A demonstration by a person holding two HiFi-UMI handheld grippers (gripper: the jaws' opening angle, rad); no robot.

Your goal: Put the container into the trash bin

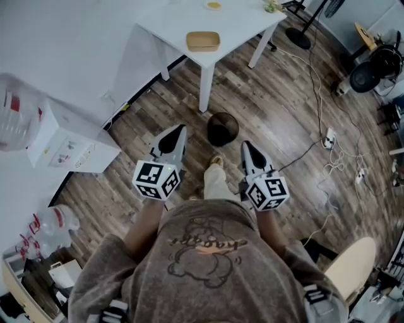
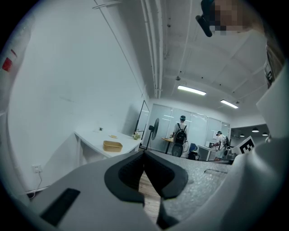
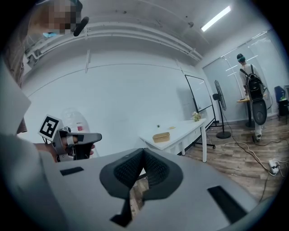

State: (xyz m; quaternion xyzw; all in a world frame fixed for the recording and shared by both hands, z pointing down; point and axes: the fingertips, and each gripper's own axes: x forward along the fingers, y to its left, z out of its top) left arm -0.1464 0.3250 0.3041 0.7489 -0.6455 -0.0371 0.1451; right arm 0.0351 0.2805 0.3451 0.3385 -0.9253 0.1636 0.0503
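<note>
The wooden floor (image 1: 271,107) fills most of the head view. A white table (image 1: 183,19) stands at the far side against the wall, and a white box (image 1: 69,142) sits lower left by the same wall. The dark round bin (image 1: 222,128) stands on the floor just in front of the table's near leg, between the two grippers' tips and a little beyond them.

The left gripper (image 1: 179,130) and right gripper (image 1: 247,148) are held side by side, well apart, both pointing toward the table. Each has its jaws closed tip to tip with nothing between them; only floor shows below the pads.

The tan container (image 1: 202,41) lies on the table near its front edge, untouched and well away from both grippers. Cables (image 1: 328,142) trail over the floor at right.
</note>
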